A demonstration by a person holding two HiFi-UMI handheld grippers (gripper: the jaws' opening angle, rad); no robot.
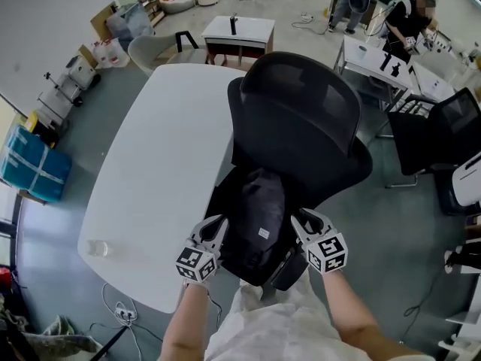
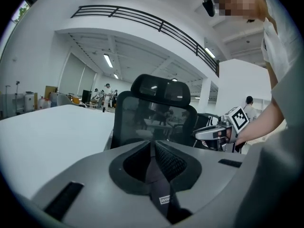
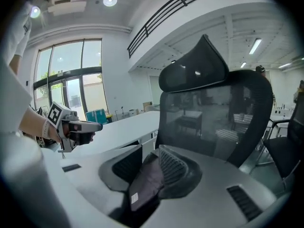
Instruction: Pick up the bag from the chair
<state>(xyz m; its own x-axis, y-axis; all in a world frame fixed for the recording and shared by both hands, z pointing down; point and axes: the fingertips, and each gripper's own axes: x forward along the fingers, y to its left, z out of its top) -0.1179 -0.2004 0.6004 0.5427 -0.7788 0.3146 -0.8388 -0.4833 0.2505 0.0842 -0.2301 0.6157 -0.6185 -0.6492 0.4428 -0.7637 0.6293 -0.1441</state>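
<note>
A black bag [image 1: 257,218] lies on the seat of a black mesh-backed office chair [image 1: 301,119]. My left gripper [image 1: 213,230] is at the bag's left side and my right gripper [image 1: 301,222] at its right side. In the left gripper view the left gripper [image 2: 153,150] is shut on a black strap of the bag [image 2: 156,179] that carries a small label. In the right gripper view the right gripper [image 3: 155,159] is shut on a fold of the bag's fabric [image 3: 145,182] with a white tag. Each gripper also shows in the other's view, the right gripper [image 2: 216,133] and the left gripper [image 3: 78,126].
A long white table [image 1: 158,164] runs along the chair's left side, its edge close to the left gripper. Other black chairs [image 1: 440,130] and white desks [image 1: 372,59] stand at the right. A blue crate [image 1: 30,164] sits at the far left, cables [image 1: 124,310] lie on the floor, and a person [image 1: 409,17] stands at the back.
</note>
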